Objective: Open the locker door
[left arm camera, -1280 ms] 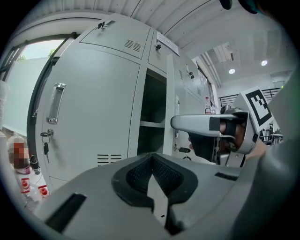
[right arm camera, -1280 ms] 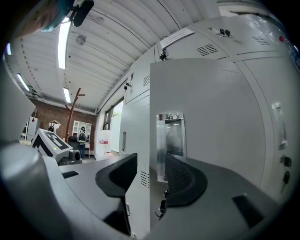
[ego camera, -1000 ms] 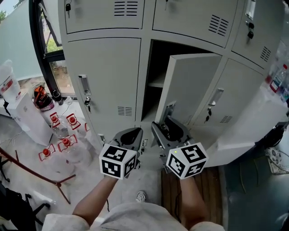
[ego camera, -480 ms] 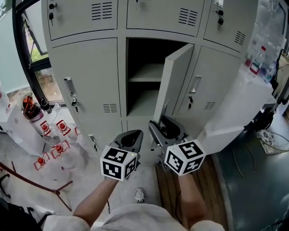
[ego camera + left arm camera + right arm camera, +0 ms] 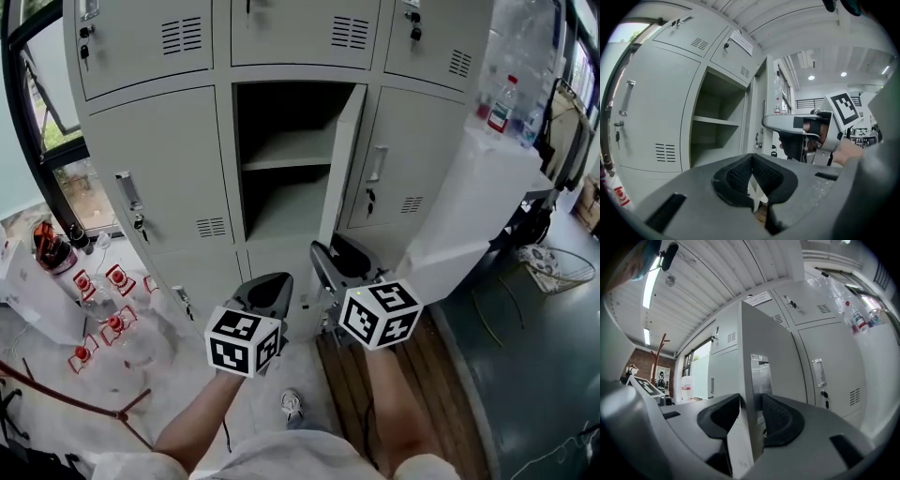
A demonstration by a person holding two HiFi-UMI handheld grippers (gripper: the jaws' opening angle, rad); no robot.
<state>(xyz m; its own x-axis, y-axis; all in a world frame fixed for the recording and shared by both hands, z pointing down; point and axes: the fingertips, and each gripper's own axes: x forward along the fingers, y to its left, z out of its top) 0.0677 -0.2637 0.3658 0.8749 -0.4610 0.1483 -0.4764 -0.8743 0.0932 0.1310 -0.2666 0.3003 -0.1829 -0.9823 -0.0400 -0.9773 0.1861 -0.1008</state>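
Note:
The grey locker door stands swung out about square to the cabinet, baring an empty compartment with one shelf. My right gripper is at the door's lower free edge. In the right gripper view the door edge with its metal handle plate runs between the jaws. They are closing, and the pads lie against both faces. My left gripper hangs beside it, shut and empty, below the open compartment. From there the right gripper shows at the right.
Closed locker doors flank the open one. Bottles with red caps crowd the floor at the left. A white cabinet bearing bottles stands close on the right. Wooden slats lie underfoot.
The door has swung further out from half open to about square with the cabinet. My right gripper stayed at its edge, and the left gripper kept its place beside it.

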